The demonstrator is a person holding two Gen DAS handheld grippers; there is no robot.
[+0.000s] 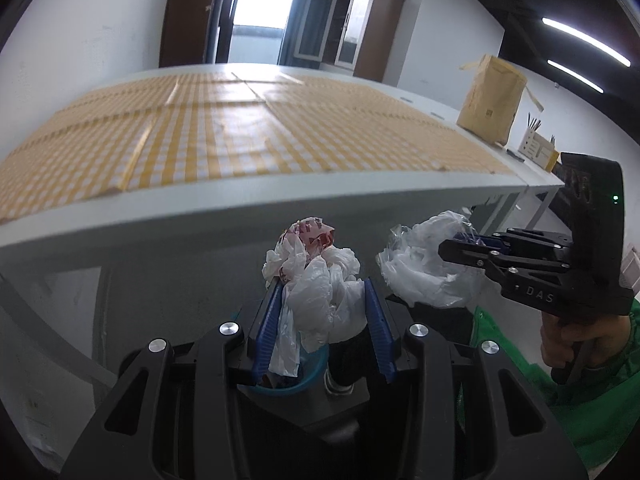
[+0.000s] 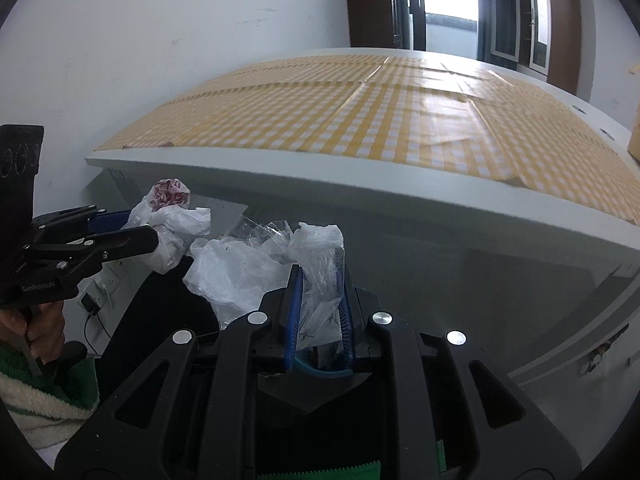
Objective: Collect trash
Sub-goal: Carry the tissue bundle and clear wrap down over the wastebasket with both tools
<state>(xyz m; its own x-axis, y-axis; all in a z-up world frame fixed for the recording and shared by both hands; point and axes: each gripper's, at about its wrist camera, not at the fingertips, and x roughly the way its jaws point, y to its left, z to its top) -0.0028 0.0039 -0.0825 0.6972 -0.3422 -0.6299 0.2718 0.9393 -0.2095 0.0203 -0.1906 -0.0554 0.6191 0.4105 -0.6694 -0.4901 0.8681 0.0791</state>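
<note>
My left gripper [image 1: 322,292] is shut on a crumpled white plastic bag with red print [image 1: 320,276], held in front of and below the table edge. A teal bin rim [image 1: 296,384] shows just beneath it. My right gripper [image 2: 318,280] is shut on a crumpled clear plastic bag [image 2: 256,268]. In the left wrist view the right gripper [image 1: 452,250] holds that clear bag [image 1: 424,264] to the right of mine. In the right wrist view the left gripper [image 2: 148,236] and its printed bag [image 2: 170,216] are at left. The teal rim [image 2: 320,370] shows below.
A white table [image 1: 240,216] with a yellow checked cloth [image 1: 224,132] spreads ahead. A brown paper bag [image 1: 492,100] and a pen holder box [image 1: 538,146] stand at its far right. The white wall [image 2: 160,40] lies left, with a socket and plug [image 2: 96,292] low down.
</note>
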